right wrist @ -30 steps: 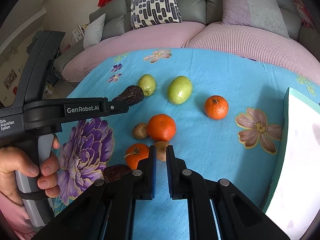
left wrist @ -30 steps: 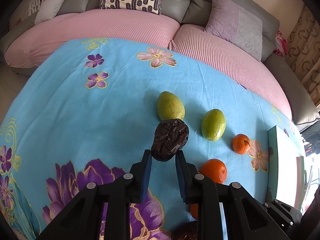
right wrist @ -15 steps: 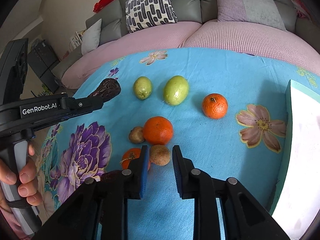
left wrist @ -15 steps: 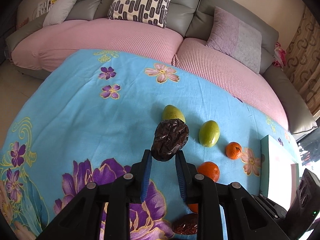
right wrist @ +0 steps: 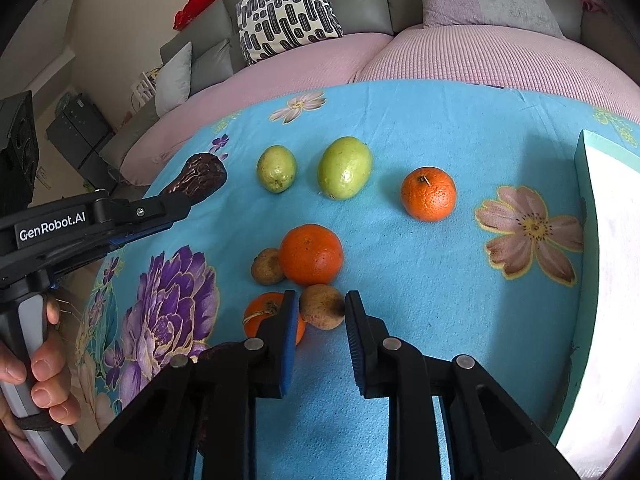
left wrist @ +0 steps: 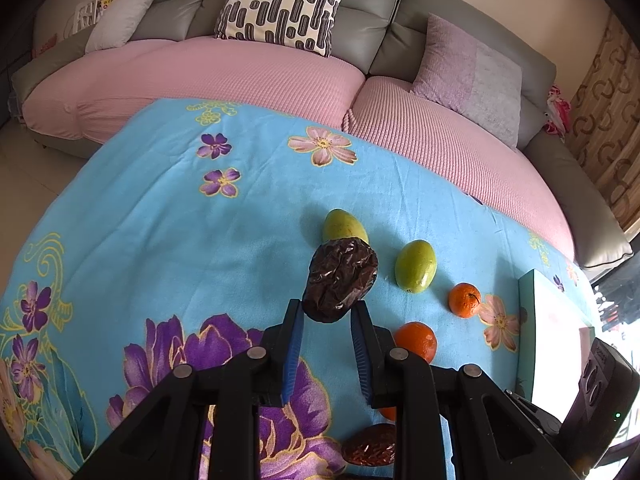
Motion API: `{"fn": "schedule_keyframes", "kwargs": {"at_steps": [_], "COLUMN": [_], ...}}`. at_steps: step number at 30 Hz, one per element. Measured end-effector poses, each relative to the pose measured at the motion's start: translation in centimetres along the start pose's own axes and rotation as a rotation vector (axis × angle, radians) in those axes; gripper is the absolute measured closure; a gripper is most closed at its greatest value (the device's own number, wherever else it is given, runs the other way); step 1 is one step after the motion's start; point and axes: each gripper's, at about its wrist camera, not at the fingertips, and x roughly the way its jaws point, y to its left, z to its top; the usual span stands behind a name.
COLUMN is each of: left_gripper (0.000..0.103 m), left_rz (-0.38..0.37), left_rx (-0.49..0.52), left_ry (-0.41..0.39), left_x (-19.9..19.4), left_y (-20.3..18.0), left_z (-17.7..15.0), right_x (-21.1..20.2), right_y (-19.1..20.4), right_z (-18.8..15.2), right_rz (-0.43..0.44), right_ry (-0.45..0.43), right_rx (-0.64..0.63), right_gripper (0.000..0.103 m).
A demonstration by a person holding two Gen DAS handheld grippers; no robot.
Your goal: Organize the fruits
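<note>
A wrinkled, glossy dark date (left wrist: 340, 274) is clamped at its lower end by the left gripper (left wrist: 325, 312) at frame centre, its long axis tilted toward the upper right. The right gripper (right wrist: 322, 308) is spread wide around a small, round, matte brown fruit (right wrist: 322, 306) on the fuzzy blue floral cloth (right wrist: 440, 280).

Table (right wrist: 460, 128) draped in blue floral cloth. Ahead of right tool (right wrist: 322, 314): two green fruits (right wrist: 345, 168) side by side, small orange (right wrist: 428, 193) to their right. Nearer: large orange (right wrist: 311, 254) touching brown fruit (right wrist: 267, 266); second brown fruit (right wrist: 322, 306) between tool tips; stemmed orange (right wrist: 262, 314) just left. Teal-edged board (right wrist: 588, 216) far right.
</note>
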Motion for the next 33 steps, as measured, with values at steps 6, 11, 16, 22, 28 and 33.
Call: {"fn": "schedule_keyframes", "kwargs": {"at_steps": [6, 11, 16, 22, 28, 33], "left_gripper": [0.077, 0.078, 0.078, 0.076, 0.041, 0.042], "left_rz": [0.0, -0.005, -0.014, -0.004, 0.006, 0.018], "left_rx": [-0.003, -0.003, 0.001, -0.008, -0.056, 0.013], "left_ry": [-0.005, -0.018, -0.039, -0.026, 0.04, 0.105], "left_x": [-0.1, -0.5, -1.2, -0.3, 2.2, 3.7], "left_y": [0.0, 0.0, -0.1, 0.3, 1.6, -0.1], "left_z": [0.1, 0.1, 0.3, 0.3, 0.0, -0.8], "right_x": [-0.3, -1.4, -3.0, -3.9, -4.1, -4.2], "right_y": [0.0, 0.6, 0.4, 0.1, -0.4, -0.5], "right_z": [0.1, 0.3, 0.7, 0.9, 1.0, 1.0], "right_rz": [-0.01, -0.035, -0.051, -0.07, -0.082, -0.087], "right_ry": [-0.001, -0.028, -0.073, -0.084, -0.082, -0.081], "right_rx": [-0.008, -0.054, -0.055, -0.05, -0.037, -0.032], "right_gripper": [0.08, 0.08, 0.08, 0.08, 0.08, 0.08]}}
